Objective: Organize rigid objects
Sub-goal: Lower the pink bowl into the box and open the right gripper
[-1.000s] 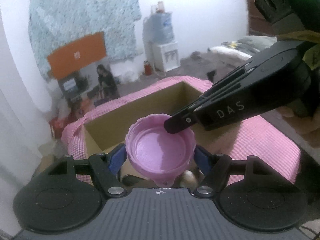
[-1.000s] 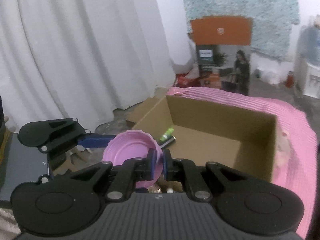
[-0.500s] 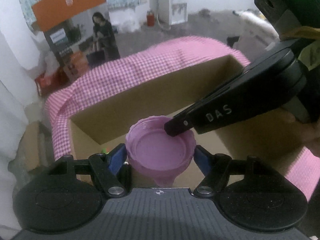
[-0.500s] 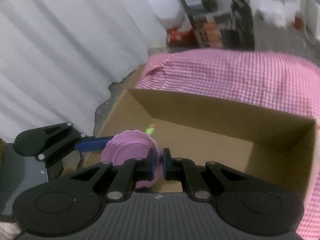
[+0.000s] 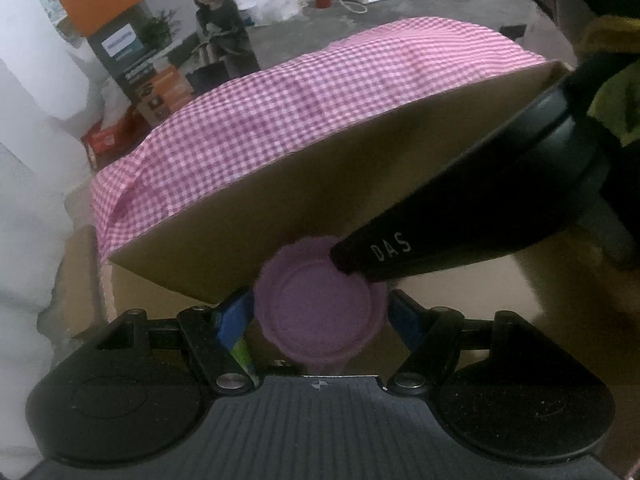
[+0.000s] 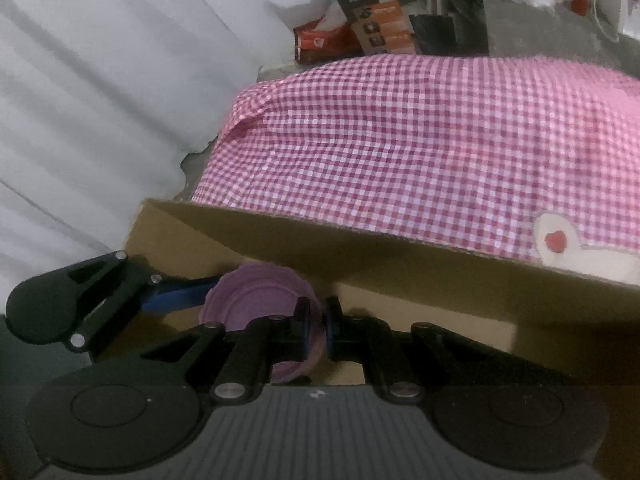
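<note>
Carefully Now: Two Grips on One Lid

Both grippers hold the pink lid point(image 5: 320, 316) over the cardboard box point(image 5: 280, 216). The left gripper point(image 5: 322, 316) clamps its sides at 9 and 3 o'clock; the right gripper point(image 6: 314, 326) pinches its rim at 1 o'clock. Uneven release could twist or flip it. The lid is round, ridged, matte plastic.

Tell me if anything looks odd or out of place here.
One thing: both grippers hold the same purple lid over the cardboard box. The left gripper spans its width while the right gripper pinches its rim. Nothing looks spilled or damaged.
</note>
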